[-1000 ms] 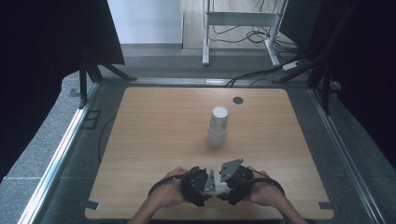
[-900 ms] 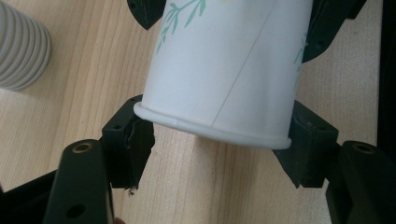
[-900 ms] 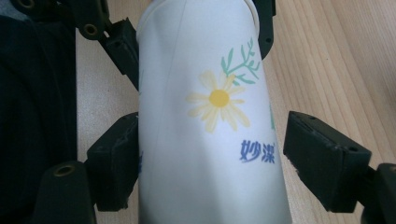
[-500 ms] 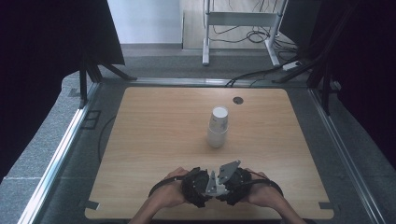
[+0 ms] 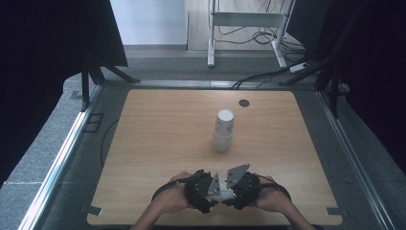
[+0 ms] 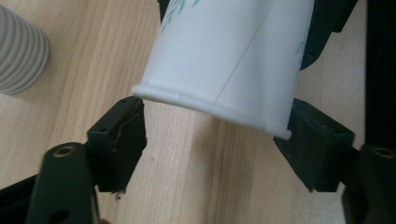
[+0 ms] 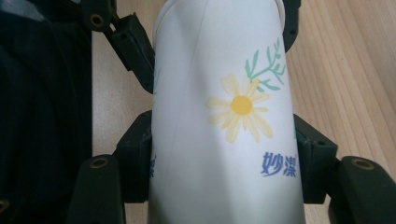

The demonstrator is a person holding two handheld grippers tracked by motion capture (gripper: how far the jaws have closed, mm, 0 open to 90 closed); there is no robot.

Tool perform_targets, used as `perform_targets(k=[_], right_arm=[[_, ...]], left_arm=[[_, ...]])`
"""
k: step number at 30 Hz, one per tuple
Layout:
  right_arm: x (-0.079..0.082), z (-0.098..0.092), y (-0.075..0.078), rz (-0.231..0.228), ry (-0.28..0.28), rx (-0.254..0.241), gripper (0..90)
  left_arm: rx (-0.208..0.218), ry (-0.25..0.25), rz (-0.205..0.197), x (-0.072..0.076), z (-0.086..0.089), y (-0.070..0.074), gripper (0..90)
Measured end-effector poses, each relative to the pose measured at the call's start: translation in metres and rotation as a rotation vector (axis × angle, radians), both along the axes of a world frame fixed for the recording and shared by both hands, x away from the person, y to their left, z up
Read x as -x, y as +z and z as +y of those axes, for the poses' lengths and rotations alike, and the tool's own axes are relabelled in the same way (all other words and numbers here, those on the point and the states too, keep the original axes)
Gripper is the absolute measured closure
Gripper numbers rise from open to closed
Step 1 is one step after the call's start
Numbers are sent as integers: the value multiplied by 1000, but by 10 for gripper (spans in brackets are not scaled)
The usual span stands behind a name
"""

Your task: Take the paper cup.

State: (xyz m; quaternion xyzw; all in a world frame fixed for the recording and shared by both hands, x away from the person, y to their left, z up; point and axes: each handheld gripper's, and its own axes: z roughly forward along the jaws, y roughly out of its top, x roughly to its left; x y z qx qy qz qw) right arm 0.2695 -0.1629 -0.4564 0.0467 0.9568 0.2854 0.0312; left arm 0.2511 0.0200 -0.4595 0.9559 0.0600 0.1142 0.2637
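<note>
A white paper cup point(image 7: 224, 116) printed with a yellow daisy lies between my two grippers near the table's front edge. My right gripper point(image 7: 226, 140) is shut on the cup's body, its jaws having just been closing, with a pad pressed on each side. My left gripper point(image 6: 212, 114) faces the cup's rim point(image 6: 205, 100). Its jaws have just been opening and stand slightly off the rim on both sides. In the high view the left gripper point(image 5: 203, 189) and right gripper point(image 5: 242, 184) meet tip to tip, with the cup point(image 5: 221, 194) partly hidden between them.
A stack of white paper cups point(image 5: 223, 130) stands upside down in the middle of the wooden table point(image 5: 158, 134), beyond the grippers; its ribbed side point(image 6: 18, 51) is in the left gripper view. A small dark round hole point(image 5: 244, 102) sits near the far edge.
Both hands have kept their place at the front edge. The grey plates on the grippers have shifted slightly against each other.
</note>
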Motion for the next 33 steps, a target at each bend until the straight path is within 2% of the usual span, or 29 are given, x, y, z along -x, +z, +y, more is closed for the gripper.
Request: perform_targets(k=[7, 13, 16, 21, 23, 28, 33], right_arm=[[-3, -10, 6, 13, -11, -80, 363], [-6, -20, 9, 12, 3, -173, 362], [-7, -23, 9, 10, 6, -191, 362], [-8, -28, 9, 7, 17, -239, 362], [-9, -30, 8, 6, 21, -249, 362], [-10, -32, 5, 1, 41, -270, 363], [-10, -32, 3, 0, 64, -286, 363]], left_arm=[[138, 0, 54, -5, 12, 6, 179], [242, 9, 74, -10, 21, 8, 152], [295, 7, 92, -12, 26, 10, 153], [361, -6, 114, -13, 31, 11, 159], [375, -10, 117, -13, 33, 11, 161], [443, -15, 146, -15, 35, 8, 171], [460, -19, 162, -16, 35, 5, 183]])
